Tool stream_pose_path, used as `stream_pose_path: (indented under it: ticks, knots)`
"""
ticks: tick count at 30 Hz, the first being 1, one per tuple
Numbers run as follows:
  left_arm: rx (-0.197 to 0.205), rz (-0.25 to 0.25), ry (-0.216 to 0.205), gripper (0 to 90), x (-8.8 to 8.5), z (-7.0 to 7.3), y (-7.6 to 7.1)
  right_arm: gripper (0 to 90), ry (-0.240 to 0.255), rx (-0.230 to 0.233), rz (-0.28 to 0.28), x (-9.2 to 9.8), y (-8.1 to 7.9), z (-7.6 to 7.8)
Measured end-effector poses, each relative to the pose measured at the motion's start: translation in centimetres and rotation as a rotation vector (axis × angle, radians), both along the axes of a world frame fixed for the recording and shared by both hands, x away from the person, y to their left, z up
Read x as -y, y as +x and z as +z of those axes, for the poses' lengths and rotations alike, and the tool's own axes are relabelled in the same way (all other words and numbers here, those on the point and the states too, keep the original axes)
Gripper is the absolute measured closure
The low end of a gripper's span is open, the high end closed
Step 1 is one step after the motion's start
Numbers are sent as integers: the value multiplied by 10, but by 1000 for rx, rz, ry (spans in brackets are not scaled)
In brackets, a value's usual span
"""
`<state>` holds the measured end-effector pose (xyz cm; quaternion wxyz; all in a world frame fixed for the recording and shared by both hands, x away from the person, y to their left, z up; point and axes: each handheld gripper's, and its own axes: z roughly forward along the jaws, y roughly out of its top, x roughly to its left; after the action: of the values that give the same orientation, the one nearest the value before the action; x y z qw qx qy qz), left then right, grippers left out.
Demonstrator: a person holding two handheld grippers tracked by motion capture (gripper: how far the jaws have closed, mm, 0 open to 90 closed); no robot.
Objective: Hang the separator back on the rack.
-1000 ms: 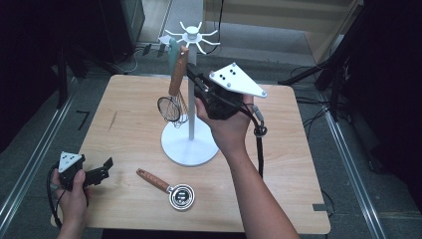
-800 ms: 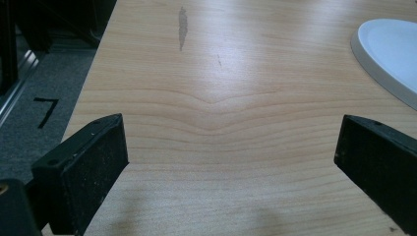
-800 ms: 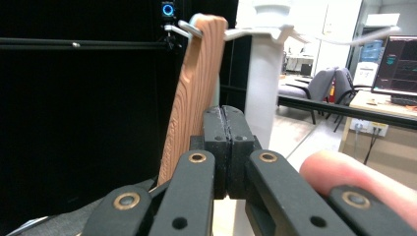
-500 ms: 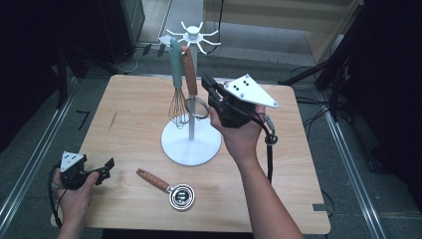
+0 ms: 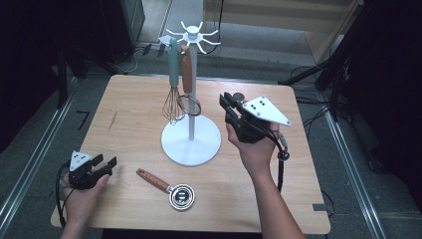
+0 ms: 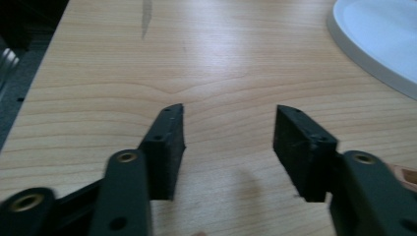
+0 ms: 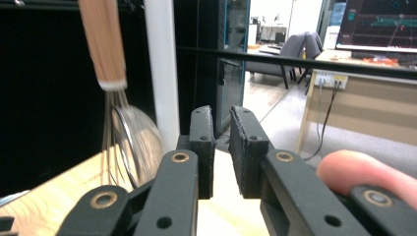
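Observation:
A white utensil stand (image 5: pixel 191 142) rises mid-table, its pole (image 7: pixel 160 73) close ahead in the right gripper view. From its hooks hang a teal-handled whisk (image 5: pixel 173 64) and a wood-handled wire utensil (image 5: pixel 186 74) (image 7: pixel 101 39). My right gripper (image 5: pixel 226 98) (image 7: pixel 221 142) is held in the air right of the pole; its jaws have just been opening and stand a narrow gap apart with nothing between. My left gripper (image 5: pixel 105 160) (image 6: pixel 228 132) rests low at the near left corner; its jaws have just been closing, still apart over bare wood.
A wood-handled metal measuring cup (image 5: pixel 171 190) lies on the wooden table (image 5: pixel 134 114) near the front edge, between the two hands. The stand's white base (image 6: pixel 378 34) lies ahead and to the right in the left gripper view. Dark floor and cables surround the table.
My right gripper has drawn back from the stand, to the right and down, leaving the wood-handled utensil hanging on a hook. The left hand has stayed in place.

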<state>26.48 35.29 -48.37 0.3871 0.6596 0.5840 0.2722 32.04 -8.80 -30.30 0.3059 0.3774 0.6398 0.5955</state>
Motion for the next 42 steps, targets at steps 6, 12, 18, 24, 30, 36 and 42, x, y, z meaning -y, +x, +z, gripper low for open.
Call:
stream_pose_path:
  ticks: [6,12,18,24,30,36,42]
  knots:
    - [-6,-47,-30,711,3,0,0,767,-3,-37,-19,17,-7,-22]
    - [-25,-89,-51,877,4,-1,2,725,-18,-71,-39,30,-15,-47]
    - [-60,-120,-77,900,7,-2,4,709,-29,-124,-46,39,-27,-72]
    - [-90,-148,-50,900,20,-3,7,700,-34,-169,-35,42,-40,-92]
    - [-103,-169,-41,900,27,-3,8,697,-45,-211,-3,36,-50,-110]
    - [-121,-203,-39,900,33,-4,8,694,-49,-251,48,21,-57,-125]
    - [-136,-231,-36,900,37,-5,7,694,-64,-285,118,0,-66,-135]
